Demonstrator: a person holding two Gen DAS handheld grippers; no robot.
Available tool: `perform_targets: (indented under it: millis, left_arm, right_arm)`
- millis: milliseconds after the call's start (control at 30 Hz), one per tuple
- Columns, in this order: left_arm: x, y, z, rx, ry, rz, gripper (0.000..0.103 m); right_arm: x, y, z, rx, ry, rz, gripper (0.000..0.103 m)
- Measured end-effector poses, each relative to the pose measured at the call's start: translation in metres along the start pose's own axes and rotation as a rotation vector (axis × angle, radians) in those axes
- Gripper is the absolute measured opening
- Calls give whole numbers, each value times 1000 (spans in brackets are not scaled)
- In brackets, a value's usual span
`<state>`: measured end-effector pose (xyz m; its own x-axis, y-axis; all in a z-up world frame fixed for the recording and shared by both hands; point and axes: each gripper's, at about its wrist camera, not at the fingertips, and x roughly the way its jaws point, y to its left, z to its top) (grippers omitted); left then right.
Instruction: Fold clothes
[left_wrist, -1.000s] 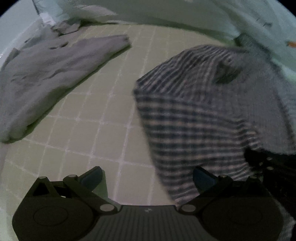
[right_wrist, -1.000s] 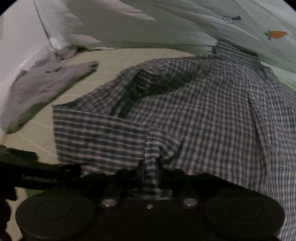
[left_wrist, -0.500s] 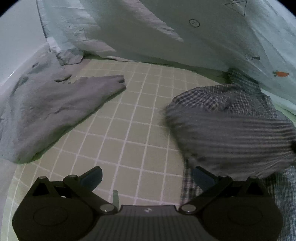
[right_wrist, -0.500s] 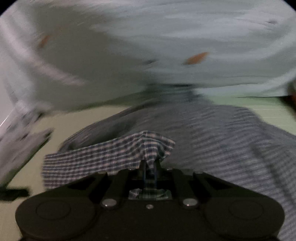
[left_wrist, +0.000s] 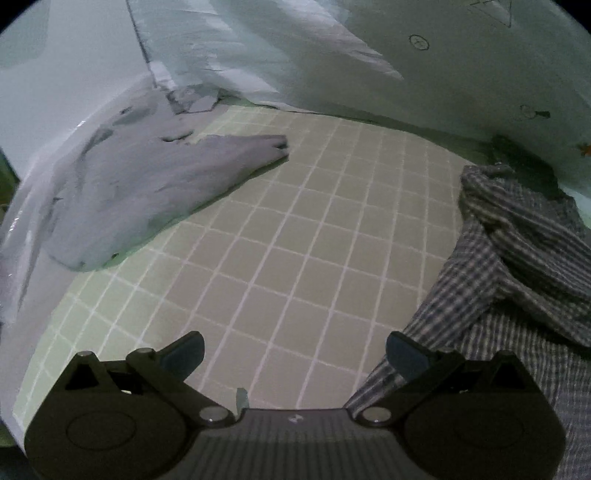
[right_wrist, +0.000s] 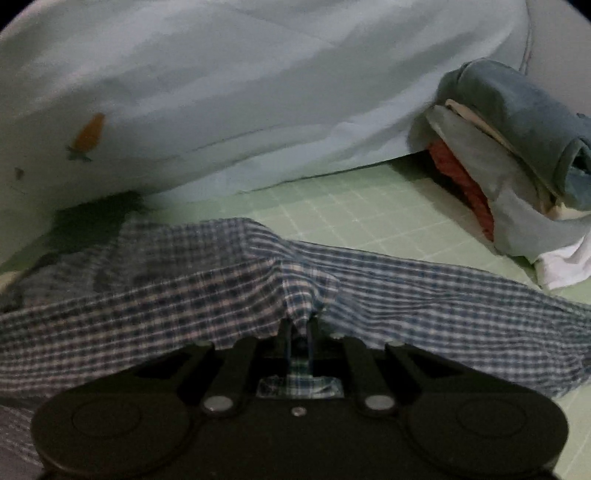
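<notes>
A blue-and-white checked shirt (right_wrist: 406, 295) lies rumpled across the green gridded mat (right_wrist: 351, 206). My right gripper (right_wrist: 299, 332) is shut on a pinched fold of this shirt, and the cloth tents up from the closed fingers. In the left wrist view the same checked shirt (left_wrist: 517, 258) bunches at the right edge. My left gripper (left_wrist: 295, 354) hangs open above the bare mat (left_wrist: 295, 240) with nothing between its fingers; its right fingertip (left_wrist: 404, 354) sits by the shirt's hem.
A grey garment (left_wrist: 147, 184) lies flat at the mat's far left. A pale printed sheet (left_wrist: 406, 55) drapes along the back. A pile of clothes (right_wrist: 517, 147), blue, grey, red and white, sits at the far right.
My right gripper swept far to the right with the shirt fold in it, bringing the clothes pile into view. The shirt slid out from under my left gripper, which rose a little.
</notes>
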<state>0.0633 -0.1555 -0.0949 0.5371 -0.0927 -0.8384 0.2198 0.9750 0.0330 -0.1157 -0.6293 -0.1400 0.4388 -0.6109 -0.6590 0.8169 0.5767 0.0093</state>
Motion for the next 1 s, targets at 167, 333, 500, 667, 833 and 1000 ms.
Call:
perform_targets:
  millis: [167,333,500,667,833,1000]
  left_arm:
    - [-16,15,-14,-20,-27,22,103]
    - [-26,41,-31,-34,-45,15,103]
    - [-24,74,-49,3,-40,-62,103]
    - [-22,105,-54,119,-58,-153,103]
    - [-22,141,-49,225,-77,-255,103]
    - [-19,169,-49,273,-35,-323,103]
  right_arm:
    - [5,12,-9,11,19,-51,32]
    - [-25,33,-28,-1,-23,-46,102]
    - [-82,66,-63,0,-32,4,103]
    - [-151,120,-110,34,-64,53,103]
    - [-206,193,-159,9,-62,96,103]
    - [-243,255,-196,27,11,101,103]
